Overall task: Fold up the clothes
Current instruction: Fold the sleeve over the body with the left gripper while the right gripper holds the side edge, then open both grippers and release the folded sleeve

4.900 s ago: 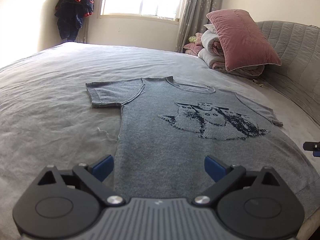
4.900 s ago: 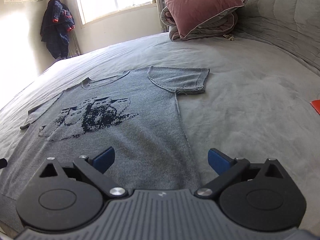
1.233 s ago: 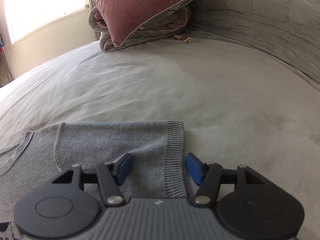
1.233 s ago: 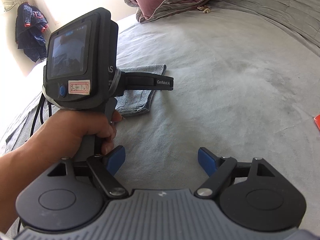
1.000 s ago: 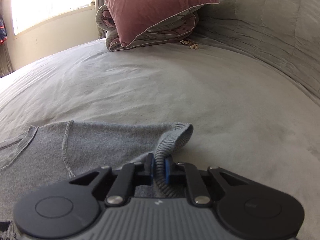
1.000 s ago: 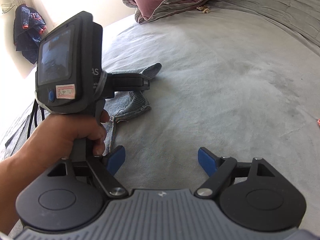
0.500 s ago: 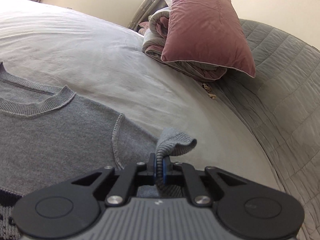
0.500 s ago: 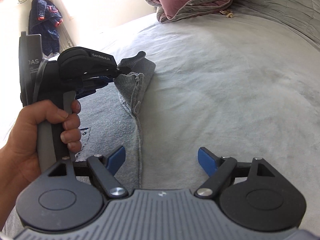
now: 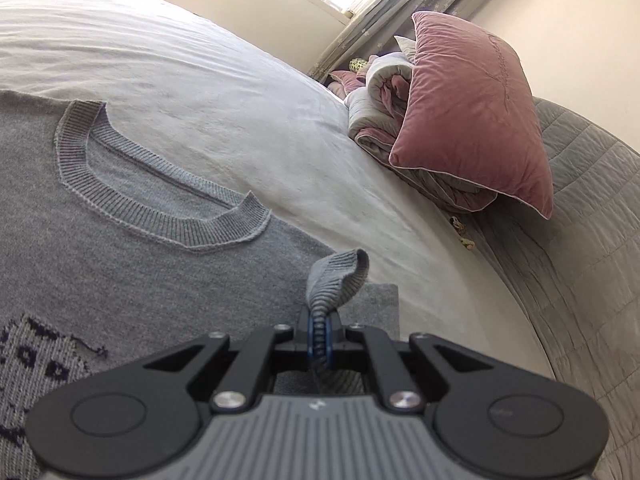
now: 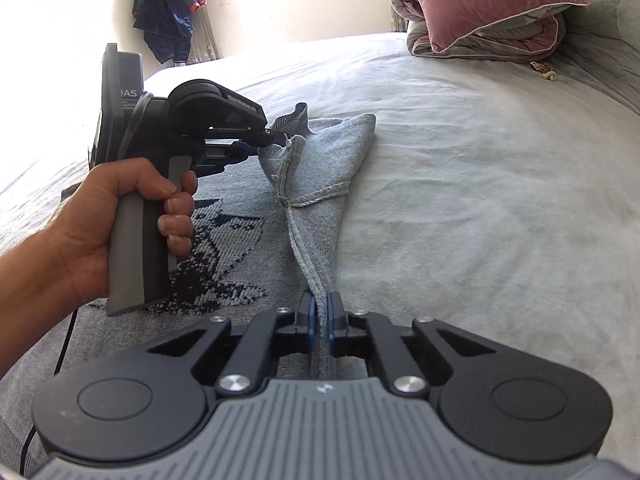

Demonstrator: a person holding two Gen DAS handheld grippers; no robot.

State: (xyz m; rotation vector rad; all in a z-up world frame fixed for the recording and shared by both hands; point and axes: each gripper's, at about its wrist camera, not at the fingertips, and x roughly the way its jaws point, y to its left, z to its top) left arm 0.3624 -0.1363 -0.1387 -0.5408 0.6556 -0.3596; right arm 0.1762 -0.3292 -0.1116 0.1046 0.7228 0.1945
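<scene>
Bed [image 10: 460, 184] under grey sweater [image 9: 132, 264] | left gripper [image 9: 319, 338] clamped on sleeve cuff [image 9: 338, 276] | right gripper [image 10: 320, 316] clamped on side seam | edge best carried inward level, kept taut.

The right claw [image 10: 319, 316] has clamped the sweater's [image 10: 320, 184] side edge.

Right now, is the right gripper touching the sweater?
Touching. The right wrist view shows the right gripper shut on the sweater, its side edge pinched between the blue pads.

Bare bed [image 10: 480, 200] lying open to the right, pink pillow [image 10: 480, 0] and folded quilt [image 10: 516, 44] blocking the far right corner
</scene>
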